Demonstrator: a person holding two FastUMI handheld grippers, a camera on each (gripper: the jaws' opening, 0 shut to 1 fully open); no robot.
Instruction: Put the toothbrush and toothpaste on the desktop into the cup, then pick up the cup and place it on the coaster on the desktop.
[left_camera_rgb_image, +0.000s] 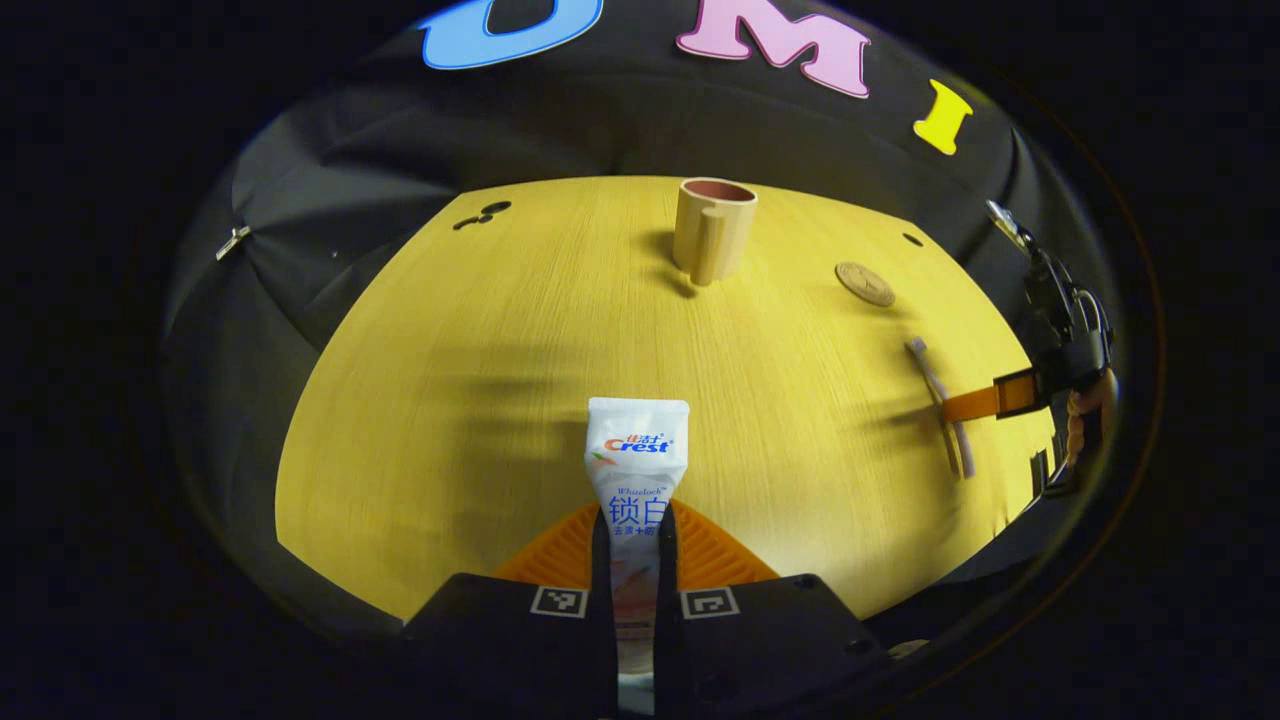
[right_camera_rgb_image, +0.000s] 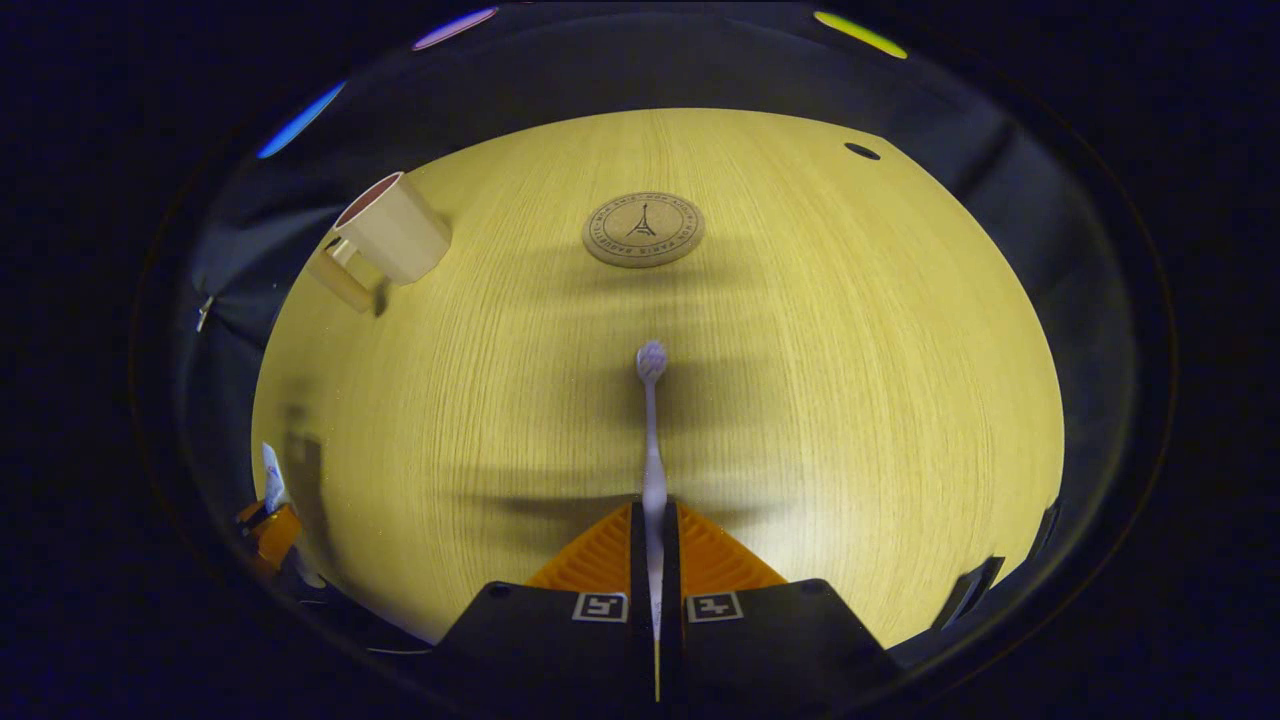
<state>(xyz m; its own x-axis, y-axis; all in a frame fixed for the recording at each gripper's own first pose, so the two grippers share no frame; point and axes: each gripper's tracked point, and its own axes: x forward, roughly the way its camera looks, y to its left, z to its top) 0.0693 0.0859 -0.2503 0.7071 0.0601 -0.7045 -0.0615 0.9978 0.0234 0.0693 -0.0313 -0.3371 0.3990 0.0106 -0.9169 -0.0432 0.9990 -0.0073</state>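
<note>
Left gripper view showed the toothpaste (left_camera_rgb_image: 637, 470) caught between your left gripper's (left_camera_rgb_image: 636, 545) two fingers. The jaws were pressed in on both sides of the tube, open only as wide as the tube is thick. The flat crimped end of the tube stuck out forward, past the fingertips, and the rest of the tube ran back between the fingers. I judged it was lifted off the desktop (left_camera_rgb_image: 480, 400), because a soft shadow lay on the wood beyond it.

Right gripper view showed the toothbrush (right_camera_rgb_image: 652, 440) held the same way. Your right gripper (right_camera_rgb_image: 655, 530) had its jaws almost closed, squeezing the thin handle from both sides. The brush head pointed away from you, toward the coaster (right_camera_rgb_image: 644, 229), and it looked well clear of the fingers.

So you had both things picked up, and that was the first small part. Nothing was in the cup (left_camera_rgb_image: 712, 229) yet. The cup stood upright near the far edge of the desktop, well apart from both grippers, with its handle facing your left gripper. It looked empty, as far as I could see inside the rim. The coaster lay flat and bare, near the cup.

You had most of the job left: drop the toothpaste in, drop the toothbrush in, then carry the cup over onto the coaster.
</note>
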